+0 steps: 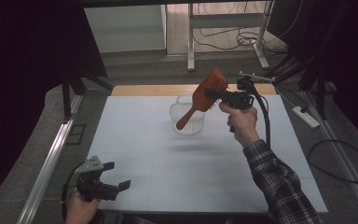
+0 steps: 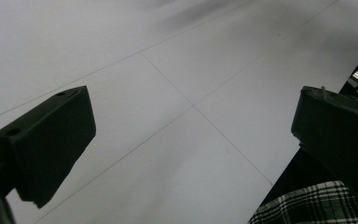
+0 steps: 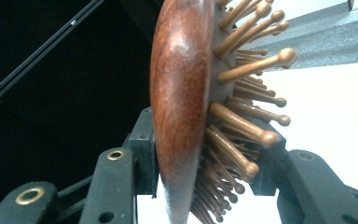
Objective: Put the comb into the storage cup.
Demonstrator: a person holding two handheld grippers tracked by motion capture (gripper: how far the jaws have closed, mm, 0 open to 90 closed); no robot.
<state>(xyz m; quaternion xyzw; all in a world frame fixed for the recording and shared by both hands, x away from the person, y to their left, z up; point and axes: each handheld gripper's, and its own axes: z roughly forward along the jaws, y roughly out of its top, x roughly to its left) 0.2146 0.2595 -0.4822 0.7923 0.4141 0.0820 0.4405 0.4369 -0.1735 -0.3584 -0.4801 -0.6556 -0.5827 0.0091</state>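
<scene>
At the left, near the front edge of the bench (image 1: 135, 186), we see the left tongs (image 1: 116, 175) low over the white surface, held in a hand (image 1: 80, 207). Their jaws stand wide apart with nothing between them, so they are released; in the left gripper view the bare white sheet with its thin grid lines lies between the two black jaws, and a plaid sleeve (image 2: 307, 207) shows at the lower right corner.

Moving toward the middle, a white ribbed basket (image 1: 187, 115) stands on the far half of the bench, well apart from the left tongs.

To the right, the right tongs (image 1: 213, 95) are raised above the bench, clenched on a wooden hairbrush (image 1: 205, 95). They grasp it at the head: in the right gripper view one jaw presses the smooth brown back and the other sits among the ball-tipped wooden bristles (image 3: 242, 126). The hairbrush hangs in the air, tilted, its handle slanting down and to the left so that its end shows in front of the basket. The right hand (image 1: 242, 122) and its plaid sleeve reach in from the lower right.
</scene>
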